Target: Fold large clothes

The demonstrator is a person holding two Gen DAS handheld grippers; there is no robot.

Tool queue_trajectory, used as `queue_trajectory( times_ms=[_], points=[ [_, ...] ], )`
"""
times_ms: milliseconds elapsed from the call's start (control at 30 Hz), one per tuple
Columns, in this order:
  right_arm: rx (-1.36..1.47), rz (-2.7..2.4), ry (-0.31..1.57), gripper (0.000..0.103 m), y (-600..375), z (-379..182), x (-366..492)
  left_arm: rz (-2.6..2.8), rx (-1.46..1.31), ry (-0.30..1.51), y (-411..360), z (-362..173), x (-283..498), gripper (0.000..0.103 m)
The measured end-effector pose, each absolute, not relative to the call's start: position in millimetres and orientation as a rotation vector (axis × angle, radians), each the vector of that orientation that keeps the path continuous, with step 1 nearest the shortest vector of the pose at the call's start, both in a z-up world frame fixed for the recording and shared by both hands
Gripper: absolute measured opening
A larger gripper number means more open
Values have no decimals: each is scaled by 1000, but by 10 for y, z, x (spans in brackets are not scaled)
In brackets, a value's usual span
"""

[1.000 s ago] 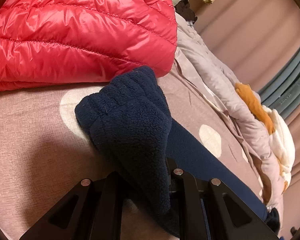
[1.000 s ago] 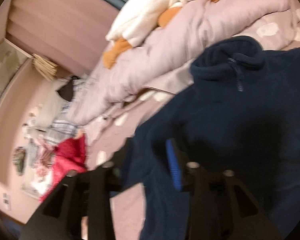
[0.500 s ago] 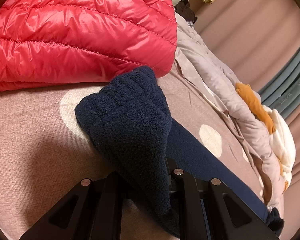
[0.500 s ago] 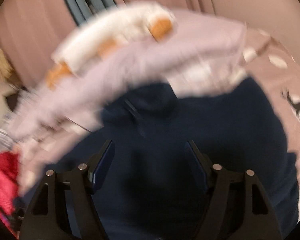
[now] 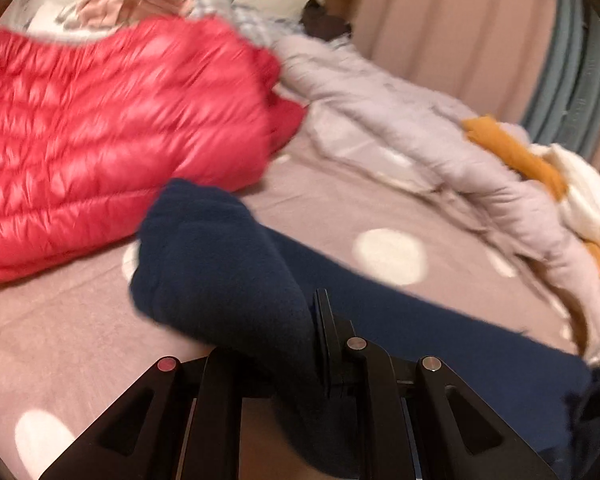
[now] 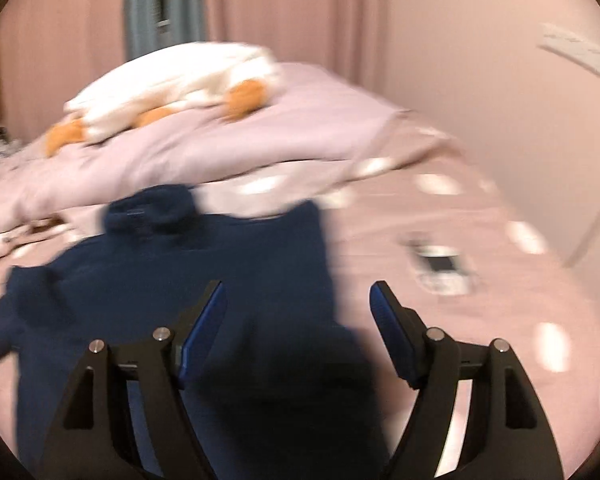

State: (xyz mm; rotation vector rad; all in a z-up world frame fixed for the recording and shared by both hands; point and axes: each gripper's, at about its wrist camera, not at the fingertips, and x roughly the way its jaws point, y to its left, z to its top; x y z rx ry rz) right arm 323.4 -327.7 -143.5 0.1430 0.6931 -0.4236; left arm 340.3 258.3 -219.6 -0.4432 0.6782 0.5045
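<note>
The left hand-held gripper (image 5: pixel 300 340) clamps the navy fleece pullover's sleeve (image 5: pixel 220 264), which hides its pads; the right hand-held gripper (image 6: pixel 298 312), blurred, gapes empty, its jaws having just been opening.

Spotted pink bed (image 5: pixel 340 208) carries navy fleece (image 6: pixel 220 264), red jacket (image 5: pixel 100 120)

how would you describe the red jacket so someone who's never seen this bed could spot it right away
Start from the pinkish bed sheet with pale dots that covers the bed. Past the navy fleece sleeve clamped in the left gripper lies the red puffer jacket. Its shiny, quilted, bright red shell sets it apart from the matte lilac duvet beside it.
</note>
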Motion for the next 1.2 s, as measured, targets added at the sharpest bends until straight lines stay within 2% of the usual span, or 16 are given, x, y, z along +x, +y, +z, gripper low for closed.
queue_trajectory(
  times_ms=[167, 367, 533, 600, 633, 667, 700, 800, 900, 1067, 1200],
  points=[
    [253, -523, 662, 74, -3890, -1365, 2775, 395, -338, 595, 1751, -1606, 3531, 12],
    [324, -524, 656, 74, -4125, -1368, 2507, 31, -210, 565, 56, -1040, 3527, 12],
    [384, -521, 644, 74, -4192, -1362, 2365, -195, -164, 592, -1106, -1038, 3209, 12],
    [394, -514, 639, 74, -4213, -1337, 2297, -238, -142, 631, -1347, -1109, 3121, 14],
    [390, -514, 637, 74, -4215, -1325, 2266, -267, -146, 656, -1405, -1139, 3098, 25],
    [386, -511, 638, 74, -4210, -1318, 2251, -332, -170, 688, -1452, -1178, 3073, 41],
    [382, -505, 642, 74, -4206, -1309, 2237, -375, -192, 708, -1446, -1192, 3064, 46],
    [382, -469, 651, 74, -4185, -1276, 2223, -388, -195, 735, -1347, -1167, 3019, 51],
    [398, -448, 638, 77, -4097, -1207, 2243, -342, -191, 677, -1132, -1051, 2884, 60],
    [386, -325, 619, 83, -3689, -1073, 2433, -433, -268, 555, -817, -739, 2512, 86],
    [406, -267, 612, 92, -3416, -1037, 2608, -370, -259, 493, -589, -645, 2507, 91]
  ],
)
